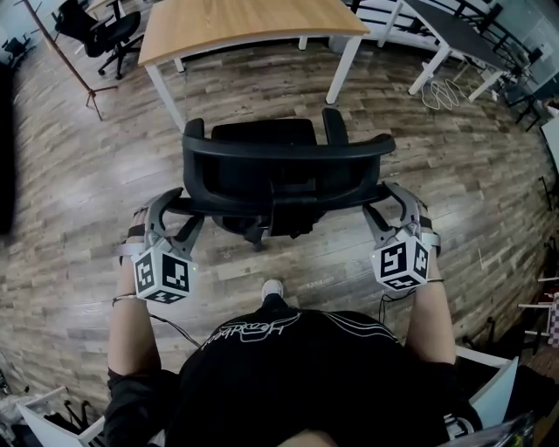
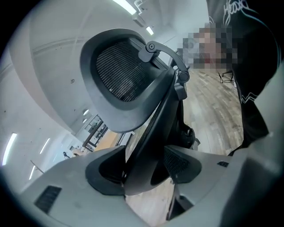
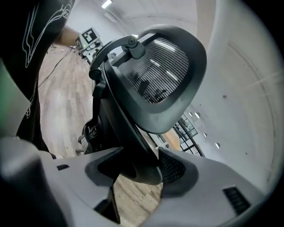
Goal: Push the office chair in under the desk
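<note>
The office chair (image 1: 279, 166) stands in the middle of the frame on the wood-plank floor (image 1: 79, 192), its black back towards the person and its seat facing the worktop (image 1: 253, 22). That worktop, pale wood on white legs, fills the upper middle of the frame. The chair sits just short of its near edge and is not yet under it. The left gripper (image 1: 188, 208) is at the left end of the chair back and the right gripper (image 1: 378, 201) is at the right end, both level with the lower rail. In the left gripper view, the left gripper (image 2: 144, 170) has its fingers (image 2: 177, 162) closed on the dark frame bar of the chair (image 2: 120, 75), which fills the gap between them. The right gripper view shows the same: the right gripper (image 3: 137, 166) has its fingers (image 3: 173, 168) clamped on the bar, with the mesh back of the chair (image 3: 159, 80) rising above. One shoe (image 1: 272, 288) shows on the floor just below the chair base. A second black chair (image 1: 105, 30) stands at the upper left, and white tables (image 1: 454, 44) at the upper right.
</note>
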